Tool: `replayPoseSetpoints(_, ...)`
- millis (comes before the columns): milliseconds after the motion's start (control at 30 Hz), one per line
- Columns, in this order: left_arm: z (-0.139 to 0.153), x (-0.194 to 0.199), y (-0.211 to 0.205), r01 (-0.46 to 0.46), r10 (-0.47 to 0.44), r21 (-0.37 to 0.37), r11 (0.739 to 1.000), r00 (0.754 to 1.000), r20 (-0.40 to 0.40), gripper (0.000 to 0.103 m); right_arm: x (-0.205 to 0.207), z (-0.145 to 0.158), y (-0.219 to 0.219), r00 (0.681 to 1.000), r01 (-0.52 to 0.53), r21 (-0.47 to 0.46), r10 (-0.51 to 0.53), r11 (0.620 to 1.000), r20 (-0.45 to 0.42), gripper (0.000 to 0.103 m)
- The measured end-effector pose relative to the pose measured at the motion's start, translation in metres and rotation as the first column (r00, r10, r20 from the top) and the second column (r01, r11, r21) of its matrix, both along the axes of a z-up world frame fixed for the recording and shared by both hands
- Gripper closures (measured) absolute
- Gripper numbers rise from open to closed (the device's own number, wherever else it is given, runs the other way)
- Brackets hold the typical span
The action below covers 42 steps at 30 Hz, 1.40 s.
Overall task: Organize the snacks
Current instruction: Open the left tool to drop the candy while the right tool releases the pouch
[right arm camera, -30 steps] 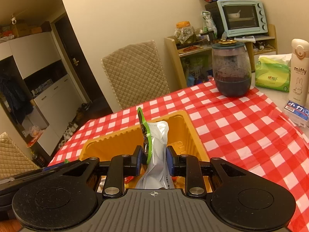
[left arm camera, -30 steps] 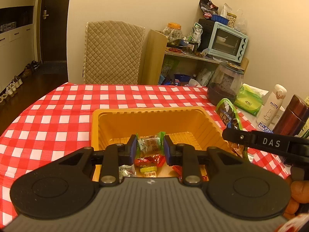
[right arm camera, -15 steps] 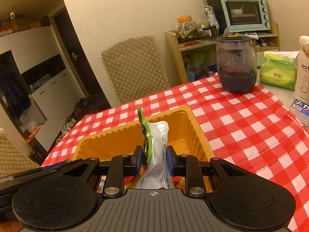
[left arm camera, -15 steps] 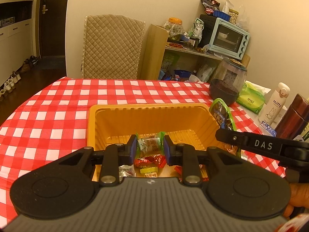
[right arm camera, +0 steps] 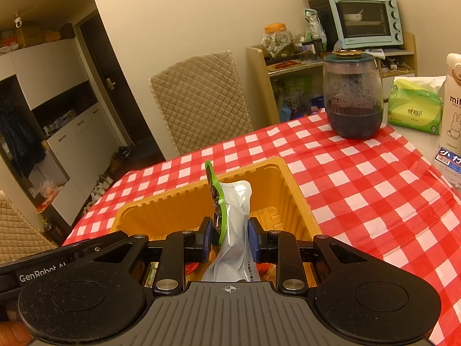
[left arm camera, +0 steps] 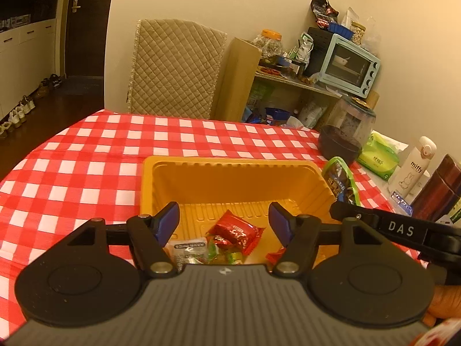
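An orange plastic tray [left arm camera: 230, 163] sits on the red checked tablecloth. Several small wrapped snacks lie in its near end, among them a red packet [left arm camera: 236, 231]. My left gripper [left arm camera: 225, 221] is open and empty above those snacks. My right gripper [right arm camera: 229, 240] is shut on a green-edged silver snack pouch [right arm camera: 234, 216] and holds it upright over the tray [right arm camera: 296, 199]. The same pouch [left arm camera: 341, 183] shows at the tray's right rim in the left wrist view, above the right gripper's arm.
A dark glass jar [right arm camera: 353, 95], a green tissue pack [right arm camera: 415, 108], a white miffy bottle [left arm camera: 413, 167] and a brown flask [left arm camera: 438, 189] stand at the table's right. A quilted chair [left arm camera: 175, 69] and a shelf with a toaster oven [left arm camera: 347, 65] are behind.
My left gripper has opened and let go of the small green-edged snack, which has dropped among the snacks in the tray. My right gripper still holds the pouch.
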<state>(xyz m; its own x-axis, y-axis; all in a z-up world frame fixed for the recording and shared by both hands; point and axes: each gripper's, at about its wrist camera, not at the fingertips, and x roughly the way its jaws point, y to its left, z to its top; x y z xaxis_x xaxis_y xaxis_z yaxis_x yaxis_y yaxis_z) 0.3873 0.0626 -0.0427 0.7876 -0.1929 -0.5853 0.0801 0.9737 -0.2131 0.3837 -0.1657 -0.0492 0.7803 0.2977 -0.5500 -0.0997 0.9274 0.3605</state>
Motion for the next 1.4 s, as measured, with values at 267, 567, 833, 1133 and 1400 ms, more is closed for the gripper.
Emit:
replayPoseSetpoints(267, -0.002, 0.0, -0.001, 0.001, -0.001, 0.037, 0.999, 1.0, -0.001, 0.038, 0.0, 0.001, 0.002, 1.0, -0.011, 0.006, 0.011, 1.0, 0.009, 0.076)
replayPoseSetpoints(567, -0.005, 0.0, -0.001, -0.002, 0.002, 0.053, 0.999, 1.0, -0.007, 0.038, 0.0, 0.002, 0.004, 1.0, -0.013, 0.006, 0.013, 1.0, 0.009, 0.076)
replayPoseSetpoints(833, -0.005, -0.001, 0.0, -0.006, 0.007, 0.059, 0.998, 1.0, -0.005, 0.036, 0.0, 0.002, 0.005, 1.0, -0.018, 0.009, 0.018, 1.0, 0.01, 0.076)
replayPoseSetpoints(1133, -0.005, -0.001, 0.002, -0.013, 0.013, 0.061, 0.998, 1.0, -0.003, 0.035, 0.001, 0.002, 0.006, 1.0, -0.022, 0.022, 0.022, 0.999, 0.016, 0.076)
replayPoseSetpoints(1400, -0.007, -0.003, 0.005, -0.041, 0.041, 0.094, 0.995, 0.999, 0.002, 0.015, 0.006, 0.0, -0.005, 0.999, -0.012, 0.132, 0.006, 0.991, 0.049, 0.031)
